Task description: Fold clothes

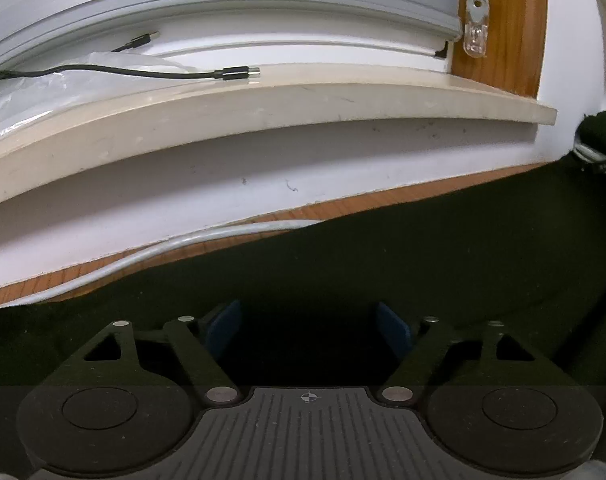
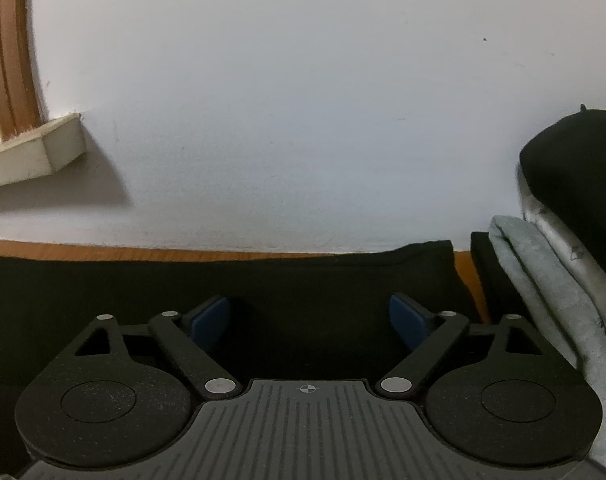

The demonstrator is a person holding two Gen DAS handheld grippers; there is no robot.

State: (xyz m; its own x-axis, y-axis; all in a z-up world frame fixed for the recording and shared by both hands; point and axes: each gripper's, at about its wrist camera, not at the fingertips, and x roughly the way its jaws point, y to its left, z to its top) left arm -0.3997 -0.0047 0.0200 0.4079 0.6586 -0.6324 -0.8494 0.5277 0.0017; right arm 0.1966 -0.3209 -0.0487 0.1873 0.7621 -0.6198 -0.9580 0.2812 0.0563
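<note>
A dark garment (image 1: 423, 264) lies flat on a wooden table and fills the lower half of the left wrist view. It also shows in the right wrist view (image 2: 303, 284), with its far edge near the wall. My left gripper (image 1: 309, 322) is open, just above the cloth, with nothing between its blue pads (image 1: 223, 328). My right gripper (image 2: 309, 320) is open too, low over the same dark cloth, and holds nothing. Whether the pads touch the cloth I cannot tell.
A white wall stands close behind the table. A cream window sill (image 1: 263, 116) carries a black cable (image 1: 143, 74) and clear plastic. A white cable (image 1: 163, 250) lies along the table's back edge (image 1: 323, 210). Folded grey and black clothes (image 2: 551, 264) are stacked at the right.
</note>
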